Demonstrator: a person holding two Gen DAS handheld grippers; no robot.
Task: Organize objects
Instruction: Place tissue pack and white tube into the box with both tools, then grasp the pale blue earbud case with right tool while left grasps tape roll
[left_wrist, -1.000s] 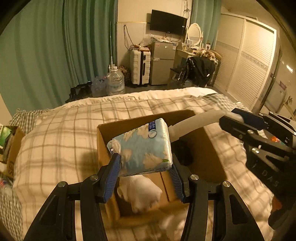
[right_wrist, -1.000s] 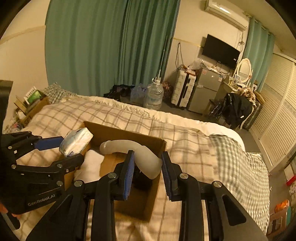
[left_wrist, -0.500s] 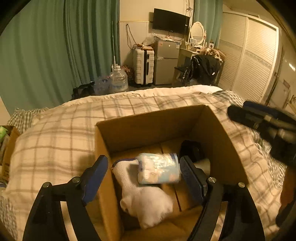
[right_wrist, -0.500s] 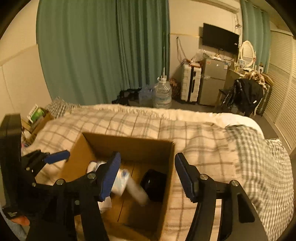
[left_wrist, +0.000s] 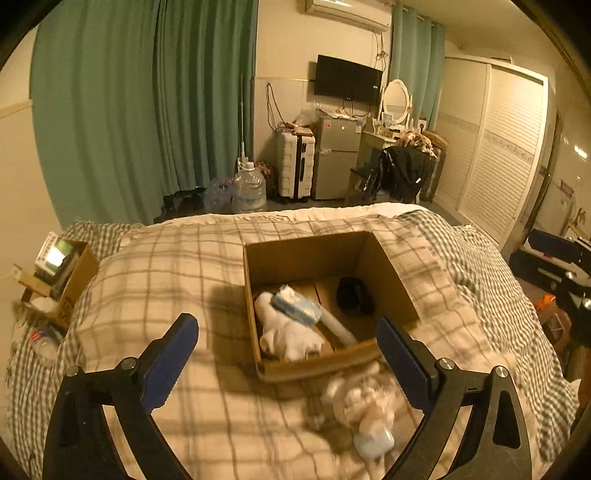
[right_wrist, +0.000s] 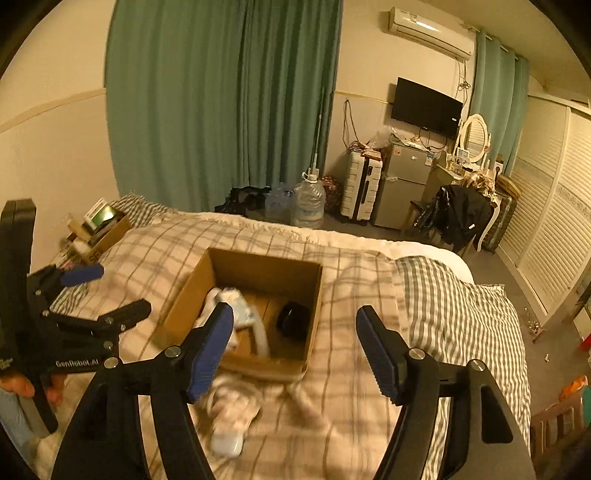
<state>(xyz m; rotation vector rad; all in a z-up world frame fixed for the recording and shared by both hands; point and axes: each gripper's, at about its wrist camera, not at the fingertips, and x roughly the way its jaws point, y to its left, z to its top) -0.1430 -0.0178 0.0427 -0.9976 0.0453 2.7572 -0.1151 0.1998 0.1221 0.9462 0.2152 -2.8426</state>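
An open cardboard box sits on the plaid bed. Inside lie a blue-and-white tissue pack, a white cloth, a whitish tube and a black object. A blurred white-and-blue bundle lies on the blanket in front of the box. My left gripper is open and empty, above the bed before the box. My right gripper is open and empty, also pulled back from the box.
The plaid blanket covers the bed. A small box of clutter sits at the left bedside. Water jugs, a white suitcase, a fridge and a chair with dark clothes stand beyond the bed.
Both grippers opened: the left let the tissue pack fall into the box, the right dropped the whitish tube in. Both have since drawn back and up from the box.
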